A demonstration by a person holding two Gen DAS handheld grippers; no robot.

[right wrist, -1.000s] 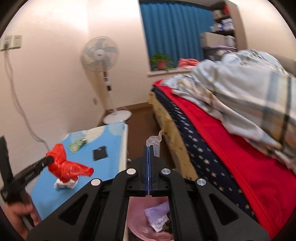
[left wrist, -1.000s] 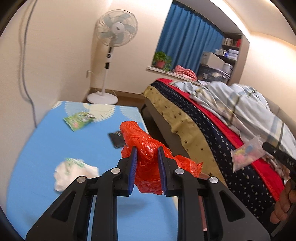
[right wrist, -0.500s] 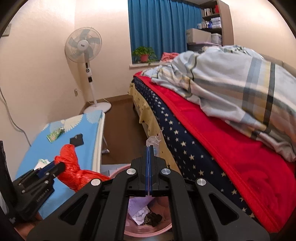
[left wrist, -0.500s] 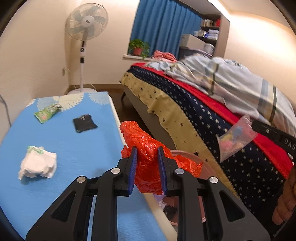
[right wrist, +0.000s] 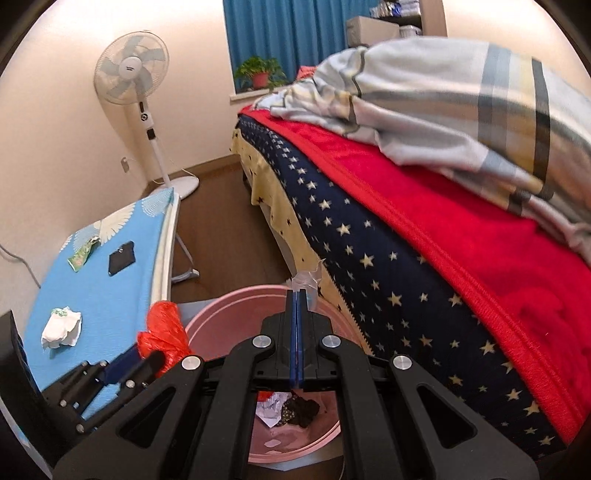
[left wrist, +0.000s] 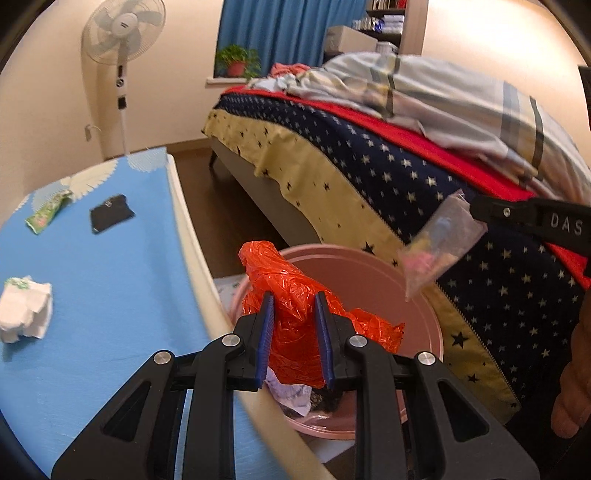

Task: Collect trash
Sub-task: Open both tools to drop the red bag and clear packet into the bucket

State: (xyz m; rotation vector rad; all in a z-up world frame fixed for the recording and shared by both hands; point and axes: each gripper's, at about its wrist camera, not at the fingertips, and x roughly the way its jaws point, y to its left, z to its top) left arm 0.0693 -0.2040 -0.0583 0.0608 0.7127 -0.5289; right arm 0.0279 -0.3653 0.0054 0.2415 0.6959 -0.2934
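My left gripper [left wrist: 294, 300] is shut on a crumpled orange plastic bag [left wrist: 295, 291] and holds it over the near rim of a pink bin [left wrist: 417, 291] on the floor. My right gripper [right wrist: 297, 293] is shut on a clear plastic bag [left wrist: 439, 243] with small coloured bits, held above the bin's far side beside the bed. The clear plastic bag's tip [right wrist: 308, 277] pokes past the fingers in the right wrist view. The bin [right wrist: 221, 306] holds crumpled paper and dark scraps. The orange bag [right wrist: 164, 330] and the left gripper [right wrist: 142, 358] show at the lower left.
A blue table [left wrist: 122, 280] on the left carries a white crumpled tissue [left wrist: 24, 314], a black wrapper [left wrist: 110, 214] and a green packet [left wrist: 46, 214]. A bed [left wrist: 369, 162] with star-print cover and piled blanket fills the right. A standing fan [left wrist: 123, 33] stands by the wall.
Both grippers moved from over the table and bed to above the pink bin, each still holding its bag. The bin has come into full view below.
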